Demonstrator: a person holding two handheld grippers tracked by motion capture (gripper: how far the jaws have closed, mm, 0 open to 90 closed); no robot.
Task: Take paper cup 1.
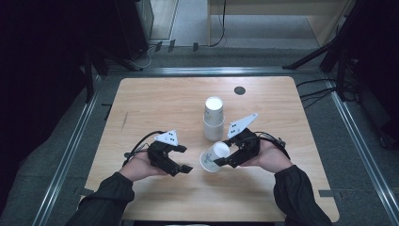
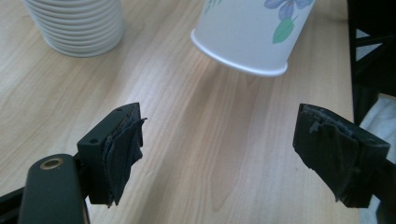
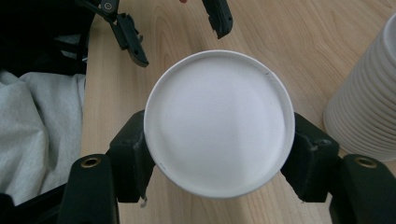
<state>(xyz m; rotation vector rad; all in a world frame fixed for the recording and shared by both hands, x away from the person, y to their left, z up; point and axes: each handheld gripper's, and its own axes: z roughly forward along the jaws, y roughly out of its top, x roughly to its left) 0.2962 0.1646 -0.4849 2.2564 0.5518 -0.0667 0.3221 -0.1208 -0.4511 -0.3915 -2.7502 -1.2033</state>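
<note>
High view: the right hand-held gripper (image 1: 225,161) is clamped on a single white paper cup (image 1: 214,157), held tipped on its side a little toward the near edge from the middle of the wooden tabletop (image 1: 155,99), its rim pointing to the near-left. Just beyond it, toward the far edge, stands an upside-down stack of paper cups (image 1: 213,119), near the held cup but apart from it. The left hand-held gripper (image 1: 184,158) sits left of the cup, jaws spread wide with nothing between them and a gap of bare wood between them and the cup's rim. In the right gripper view the cup's round base (image 3: 218,122) sits squarely between the two black jaws, both pressing its sides. In the left gripper view the cup shows a blue flower print, and the stack's ribbed rims (image 2: 77,28) rest on the wood at upper left. Bare wood lies open to the left edge, the far corners and along the near edge.
</note>
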